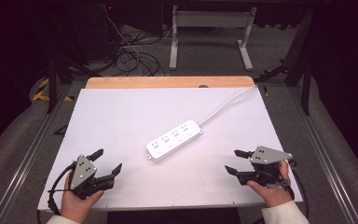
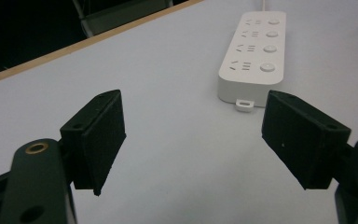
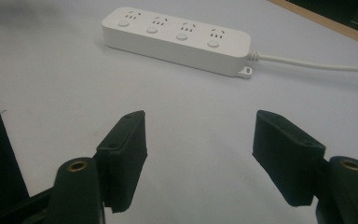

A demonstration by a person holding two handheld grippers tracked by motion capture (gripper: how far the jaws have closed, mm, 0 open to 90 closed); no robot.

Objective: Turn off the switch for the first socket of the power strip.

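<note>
A white power strip (image 1: 174,140) with several sockets and round buttons lies at an angle in the middle of the white tabletop (image 1: 121,112). Its white cable (image 1: 223,105) runs off toward the far right corner. My left gripper (image 1: 108,159) rests near the front left edge in a hand, open, pointing toward the strip. My right gripper (image 1: 232,160) sits near the front right edge, open too. In the left gripper view the strip (image 2: 256,51) lies beyond the empty open gripper (image 2: 193,121). In the right gripper view the strip (image 3: 177,35) and cable (image 3: 317,63) lie ahead of the empty gripper (image 3: 199,135).
A wooden strip (image 1: 168,82) borders the table's far edge. Behind it on the floor stand a white desk frame (image 1: 209,28) and a tangle of dark cables (image 1: 135,53). Metal rails (image 1: 28,154) run along both sides of the table.
</note>
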